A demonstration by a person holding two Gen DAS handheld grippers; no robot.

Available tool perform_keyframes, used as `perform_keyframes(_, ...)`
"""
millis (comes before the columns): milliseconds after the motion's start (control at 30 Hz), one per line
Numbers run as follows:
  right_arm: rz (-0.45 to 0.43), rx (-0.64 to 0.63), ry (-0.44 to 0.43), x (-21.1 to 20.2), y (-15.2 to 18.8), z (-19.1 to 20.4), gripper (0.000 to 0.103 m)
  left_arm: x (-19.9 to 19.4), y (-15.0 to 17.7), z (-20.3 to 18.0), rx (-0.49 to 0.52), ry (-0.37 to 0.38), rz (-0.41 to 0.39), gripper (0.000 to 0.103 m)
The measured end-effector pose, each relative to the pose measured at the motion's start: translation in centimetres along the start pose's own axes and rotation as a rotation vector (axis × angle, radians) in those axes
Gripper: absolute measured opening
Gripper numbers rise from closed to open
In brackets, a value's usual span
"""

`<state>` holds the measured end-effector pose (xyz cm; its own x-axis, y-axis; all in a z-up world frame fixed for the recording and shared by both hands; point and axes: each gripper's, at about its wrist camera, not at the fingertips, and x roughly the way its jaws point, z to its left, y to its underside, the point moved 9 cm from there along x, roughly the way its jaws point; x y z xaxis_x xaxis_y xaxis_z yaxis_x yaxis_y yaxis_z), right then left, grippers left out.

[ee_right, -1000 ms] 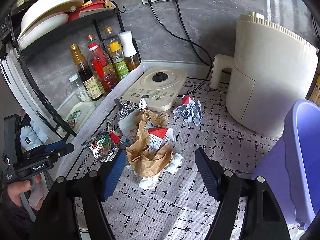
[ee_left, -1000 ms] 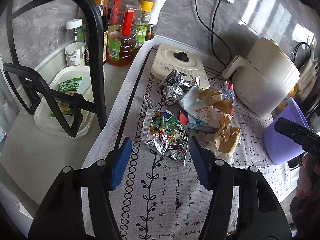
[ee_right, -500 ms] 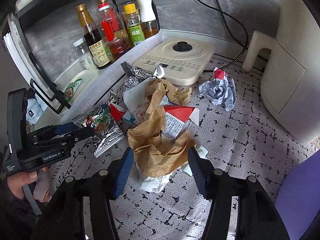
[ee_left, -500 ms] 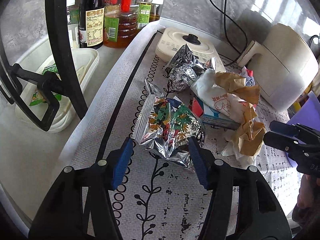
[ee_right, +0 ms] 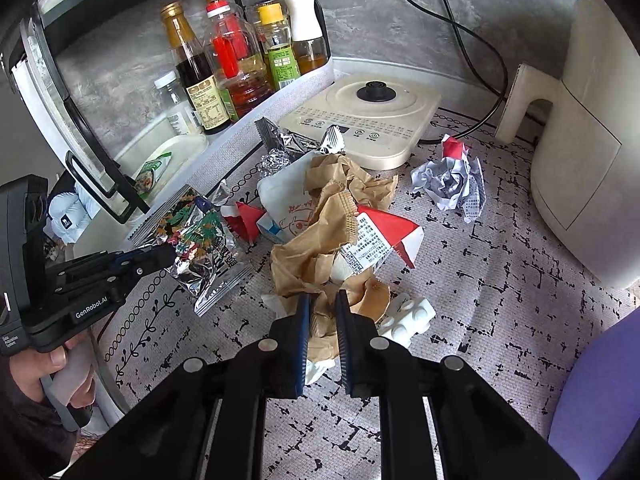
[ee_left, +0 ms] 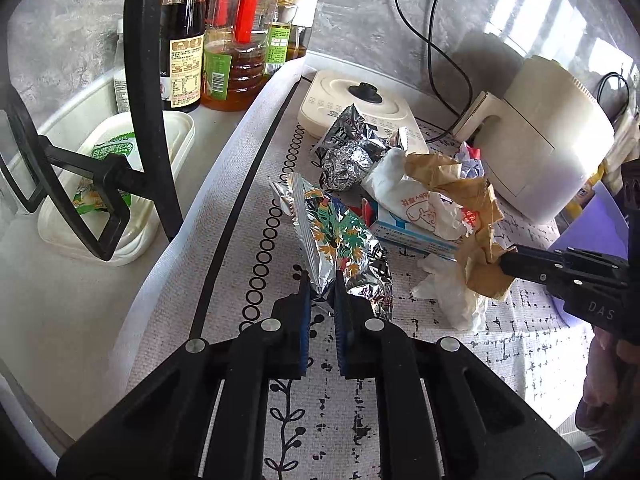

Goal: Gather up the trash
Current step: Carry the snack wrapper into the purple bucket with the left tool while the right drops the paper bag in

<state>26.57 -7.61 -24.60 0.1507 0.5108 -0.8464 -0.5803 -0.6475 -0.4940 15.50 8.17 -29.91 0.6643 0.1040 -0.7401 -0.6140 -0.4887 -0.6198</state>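
**Both grippers closing on trash at the counter mat**

The left gripper [ee_left: 322, 284] has its jaws closing on the near edge of a foil snack bag [ee_left: 340, 244]; the blue pads pinch a fold of the foil between them. The bag lies on the patterned mat [ee_left: 224, 248], near its bordered edge, with its far end pointing toward a crumpled foil ball [ee_left: 346, 162]. In the right wrist view the same gripper [ee_right: 168, 256] comes in from the left, held by a hand [ee_right: 52, 372], its tip on the bag [ee_right: 200, 248].

The right gripper [ee_right: 322, 300] has its jaws closing too, and they pinch the near end of a crumpled brown paper bag [ee_right: 316, 248]. That bag sits in the middle of the trash pile, draped over a red and white carton [ee_right: 380, 240] and touching a white paper wrapper [ee_right: 284, 196]. A white tissue [ee_right: 320, 366] shows under the fingers. A white plastic piece [ee_right: 408, 316] lies just beside the right finger. In the left wrist view the right gripper [ee_left: 506, 262] reaches in from the right, its tip on the brown paper [ee_left: 476, 248].

A ball of printed paper [ee_right: 450, 182] lies apart from the pile, near the cream appliance [ee_right: 592, 152]. A flat cooker [ee_right: 368, 120] stands behind the pile, with foil scraps touching its front edge. Bottles [ee_right: 236, 60] stand off the mat against the wall. A purple bin [ee_right: 600, 392] shows at the lower right.
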Motion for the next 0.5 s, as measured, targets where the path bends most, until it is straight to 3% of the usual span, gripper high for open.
perform_keyframes(500,-0.164,0.092,0.117,-9.5,1.0,2.0,0.014,-7.7,-1.8,-3.3,0.154,0.145,-0.109,0.010)
